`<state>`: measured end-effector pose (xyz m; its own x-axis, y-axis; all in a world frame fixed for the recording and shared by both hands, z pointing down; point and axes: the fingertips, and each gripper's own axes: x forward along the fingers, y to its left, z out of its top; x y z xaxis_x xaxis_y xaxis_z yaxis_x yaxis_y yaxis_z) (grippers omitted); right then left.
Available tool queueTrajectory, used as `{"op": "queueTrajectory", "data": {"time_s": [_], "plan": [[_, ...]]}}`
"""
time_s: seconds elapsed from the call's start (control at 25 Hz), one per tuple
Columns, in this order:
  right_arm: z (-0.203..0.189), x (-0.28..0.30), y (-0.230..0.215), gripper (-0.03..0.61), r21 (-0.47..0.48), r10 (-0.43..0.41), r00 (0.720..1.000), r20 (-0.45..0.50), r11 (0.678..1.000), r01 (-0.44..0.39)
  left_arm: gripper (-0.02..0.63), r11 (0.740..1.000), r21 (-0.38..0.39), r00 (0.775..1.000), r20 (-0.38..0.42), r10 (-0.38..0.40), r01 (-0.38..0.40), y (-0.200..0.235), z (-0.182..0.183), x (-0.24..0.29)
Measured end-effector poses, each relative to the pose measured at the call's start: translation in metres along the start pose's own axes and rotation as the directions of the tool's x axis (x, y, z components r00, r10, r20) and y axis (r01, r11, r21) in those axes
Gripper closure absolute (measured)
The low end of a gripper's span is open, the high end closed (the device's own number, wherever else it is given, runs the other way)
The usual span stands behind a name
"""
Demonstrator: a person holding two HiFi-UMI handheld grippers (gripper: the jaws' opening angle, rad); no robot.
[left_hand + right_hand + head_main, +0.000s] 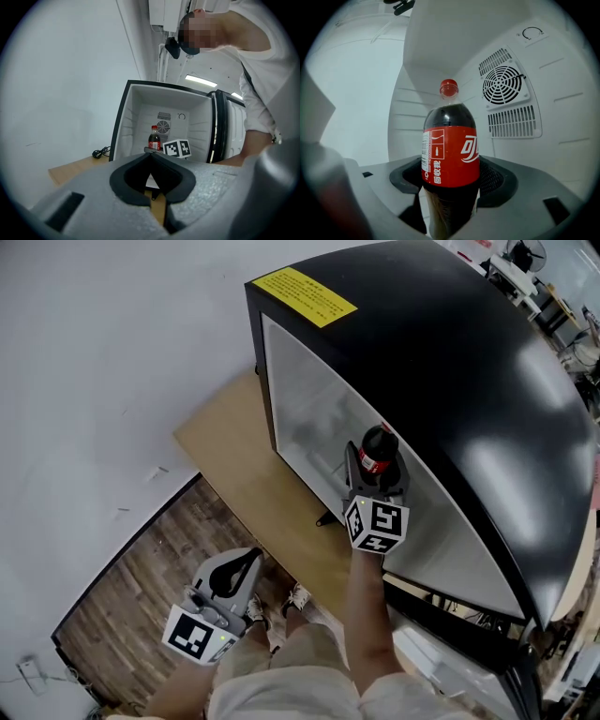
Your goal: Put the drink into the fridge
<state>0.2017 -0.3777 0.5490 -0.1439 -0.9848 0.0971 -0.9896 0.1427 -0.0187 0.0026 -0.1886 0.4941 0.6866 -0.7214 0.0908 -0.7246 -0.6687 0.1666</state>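
The drink is a dark cola bottle [377, 451] with a red label and red cap. It stands upright between the jaws of my right gripper [375, 479], which is shut on its lower body. In the right gripper view the bottle [451, 150] fills the middle, inside the white interior of the fridge [562, 122], close to the fan grille [506, 86] on the back wall. The bottle's base is hidden. My left gripper [249, 561] hangs lower and to the left, outside the fridge, shut with nothing in it. It [150, 157] looks into the open fridge [187, 117] at the bottle [154, 139].
The black fridge cabinet [450, 381] has a yellow label [305, 296] on top and stands on a pale wooden board [244, 465]. Its open door [225, 126] is at the right. A black cable [99, 152] lies by the wall. Below is dark wood floor [141, 596].
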Motion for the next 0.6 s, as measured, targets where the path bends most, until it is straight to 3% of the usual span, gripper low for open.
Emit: {"op": "queueTrajectory", "data": {"time_s": [0.6], "plan": [[-0.001,-0.014,-0.004,0.267,0.021,-0.029,0.998,0.057,0.999,0.028,0.6,1.0,-0.012,1.0,0.003,-0.01,0.01,-0.005,-0.003,0.007]]}}
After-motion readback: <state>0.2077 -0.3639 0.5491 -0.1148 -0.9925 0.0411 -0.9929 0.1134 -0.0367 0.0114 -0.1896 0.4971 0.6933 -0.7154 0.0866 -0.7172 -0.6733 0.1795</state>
